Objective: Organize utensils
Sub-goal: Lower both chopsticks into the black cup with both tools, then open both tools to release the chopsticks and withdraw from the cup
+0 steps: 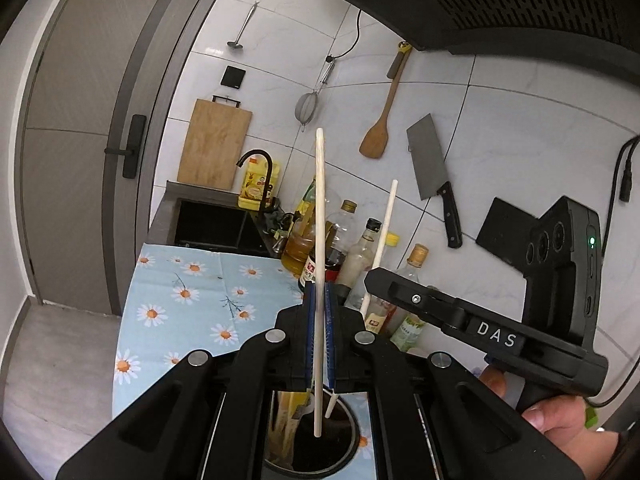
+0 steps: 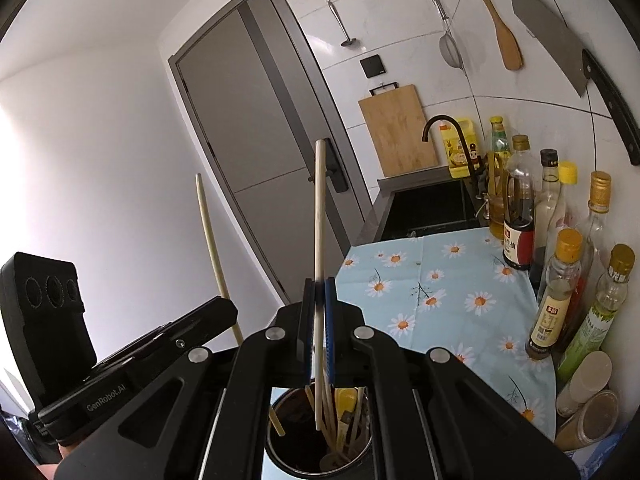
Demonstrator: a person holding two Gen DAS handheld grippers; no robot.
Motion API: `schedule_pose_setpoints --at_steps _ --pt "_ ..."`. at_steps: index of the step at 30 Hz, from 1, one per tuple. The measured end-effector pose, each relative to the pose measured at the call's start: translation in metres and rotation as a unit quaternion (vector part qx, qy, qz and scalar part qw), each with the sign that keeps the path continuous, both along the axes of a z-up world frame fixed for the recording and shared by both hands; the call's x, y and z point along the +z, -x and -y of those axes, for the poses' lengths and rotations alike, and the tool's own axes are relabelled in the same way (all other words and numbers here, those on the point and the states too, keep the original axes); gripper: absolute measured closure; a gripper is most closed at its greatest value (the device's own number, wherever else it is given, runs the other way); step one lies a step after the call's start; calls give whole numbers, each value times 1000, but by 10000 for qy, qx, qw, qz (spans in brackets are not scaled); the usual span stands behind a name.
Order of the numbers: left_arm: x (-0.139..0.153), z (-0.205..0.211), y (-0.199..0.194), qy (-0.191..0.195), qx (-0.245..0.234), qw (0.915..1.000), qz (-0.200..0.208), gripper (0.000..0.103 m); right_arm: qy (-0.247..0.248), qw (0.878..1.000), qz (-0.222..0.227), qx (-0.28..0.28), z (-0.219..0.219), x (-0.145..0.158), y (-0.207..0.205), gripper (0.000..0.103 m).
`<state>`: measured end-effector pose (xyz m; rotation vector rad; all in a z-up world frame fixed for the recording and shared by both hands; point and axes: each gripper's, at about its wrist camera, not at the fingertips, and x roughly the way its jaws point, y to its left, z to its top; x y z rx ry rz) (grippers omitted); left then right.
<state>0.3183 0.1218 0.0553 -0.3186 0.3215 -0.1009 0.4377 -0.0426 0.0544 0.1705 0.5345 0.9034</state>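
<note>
My left gripper [image 1: 319, 304] is shut on a pale wooden chopstick [image 1: 319, 216], held upright with its lower end over a dark round utensil holder [image 1: 348, 444]. My right gripper [image 2: 319, 300] is shut on a second pale chopstick [image 2: 319, 216], also upright, with its lower end inside the same holder [image 2: 276, 440], which holds several chopsticks and a yellow utensil [image 2: 346, 404]. The right gripper's body [image 1: 500, 336] shows on the right in the left wrist view, and its chopstick [image 1: 385, 232] too. The left gripper's body [image 2: 132, 364] and its chopstick [image 2: 210, 248] show on the left in the right wrist view.
A blue daisy-print cloth [image 2: 440, 292] covers the counter. Several oil and sauce bottles [image 2: 560, 292] stand along the wall. A black sink [image 2: 428, 204] with a black tap lies beyond. A cleaver [image 1: 432, 176], wooden spatula [image 1: 380, 120], strainer and cutting board [image 1: 214, 144] hang on the tiled wall.
</note>
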Motion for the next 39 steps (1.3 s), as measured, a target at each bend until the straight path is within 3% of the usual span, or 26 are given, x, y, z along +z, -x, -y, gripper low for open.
schedule_pose_setpoints --at_steps 16,33,36,39 --pt "-53 15 -4 -337 -98 9989 -310 99 371 9988 -327 67 -8 -51 1 97" --pt "-65 12 4 -212 99 9974 -677 99 441 9977 -482 189 -4 -56 11 96" --pt "-64 11 6 -202 170 9972 -699 98 433 9977 -490 174 -3 -55 11 80" --pt "-63 9 9 -167 223 9970 -721 87 380 9975 -557 191 0 -54 12 80"
